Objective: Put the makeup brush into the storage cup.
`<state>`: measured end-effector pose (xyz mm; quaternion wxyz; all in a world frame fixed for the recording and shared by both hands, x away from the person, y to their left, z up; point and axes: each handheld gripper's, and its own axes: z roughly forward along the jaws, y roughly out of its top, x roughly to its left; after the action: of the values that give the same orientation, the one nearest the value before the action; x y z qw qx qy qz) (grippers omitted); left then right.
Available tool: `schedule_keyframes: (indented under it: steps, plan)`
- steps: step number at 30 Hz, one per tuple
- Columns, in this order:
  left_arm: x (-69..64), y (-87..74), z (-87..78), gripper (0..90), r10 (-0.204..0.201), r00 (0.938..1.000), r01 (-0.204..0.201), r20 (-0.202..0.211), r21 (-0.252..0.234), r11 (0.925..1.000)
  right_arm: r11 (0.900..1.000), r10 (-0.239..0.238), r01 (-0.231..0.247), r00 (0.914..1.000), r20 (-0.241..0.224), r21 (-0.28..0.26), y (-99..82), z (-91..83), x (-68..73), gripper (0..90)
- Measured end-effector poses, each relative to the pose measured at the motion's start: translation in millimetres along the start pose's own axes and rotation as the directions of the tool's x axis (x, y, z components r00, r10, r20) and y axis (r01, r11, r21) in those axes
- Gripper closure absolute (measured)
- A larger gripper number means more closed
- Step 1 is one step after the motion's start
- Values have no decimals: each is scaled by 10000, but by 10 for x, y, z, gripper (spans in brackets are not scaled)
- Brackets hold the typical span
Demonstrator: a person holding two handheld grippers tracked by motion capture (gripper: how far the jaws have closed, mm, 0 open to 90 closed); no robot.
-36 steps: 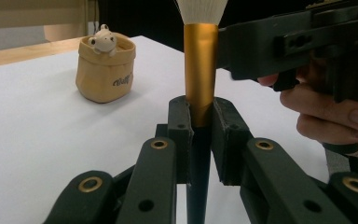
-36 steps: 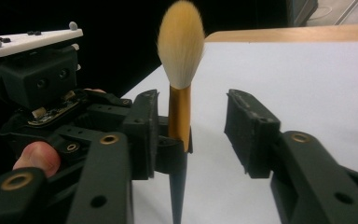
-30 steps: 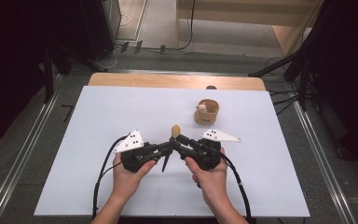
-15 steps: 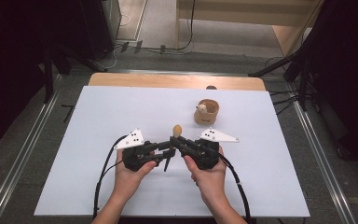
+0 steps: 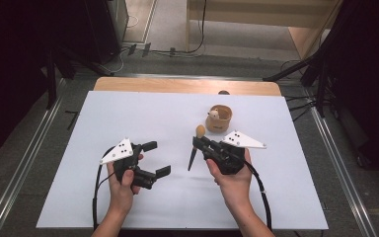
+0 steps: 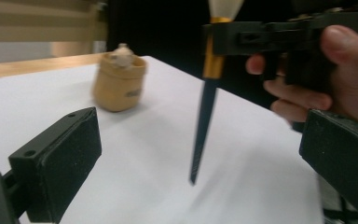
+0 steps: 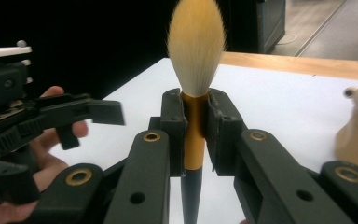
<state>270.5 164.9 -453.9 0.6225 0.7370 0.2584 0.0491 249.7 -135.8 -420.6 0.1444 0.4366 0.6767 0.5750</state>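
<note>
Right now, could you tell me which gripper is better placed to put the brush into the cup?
Right. The right gripper is shut on the brush, and the cup stands just beyond it. The left gripper has just opened, holds nothing and sits farther away.

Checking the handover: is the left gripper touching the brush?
Apart. The high view shows the left gripper, jaws just opened, a clear gap of table from the brush, which the right gripper clamps.

White table — tan pot
</note>
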Motion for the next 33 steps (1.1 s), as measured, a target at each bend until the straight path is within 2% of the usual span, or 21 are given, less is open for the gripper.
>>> schedule_keyframes:
  steps: [2, 6, 7, 10, 15, 17, 19, 33]
  plan:
    - [36, -27, -64, 0, -125, 9986, 121, -522, -81, 9999, 10000, -29, 30, 10000, 71, -52, 15, -17, -28, 805]
    - [131, -79, -220, 0, -215, 9940, 213, -1077, -25, 9998, 9999, -67, 71, 9996, 281, -138, 45, -61, -99, 805]
    - [153, -89, -256, 0, -264, 9943, 262, -1032, -36, 9997, 9998, -105, 109, 9993, 358, -136, 51, -69, -116, 805]
    - [189, -116, -350, 0, -68, 9901, 72, -1402, 28, 10000, 9997, -139, 148, 9987, 487, -171, 67, -83, -165, 805]
    - [255, -162, -502, 0, -65, 9838, 37, -1789, -163, 9999, 9992, -366, 377, 9971, 673, -141, 94, -99, -233, 805]
    - [268, -176, -558, 0, 37, 9824, -64, -1869, -139, 9999, 9992, -369, 380, 9969, 697, -155, 107, -114, -255, 805]
    - [273, -202, -617, 0, 149, 9782, -169, -2072, -78, 9998, 9989, -383, 402, 9965, 750, -249, 127, -138, -293, 805]
    - [374, -330, -1007, 0, -25, 9615, -62, -2749, -306, 9995, 9943, -455, 570, 9910, 1257, -899, 309, -280, -572, 805]
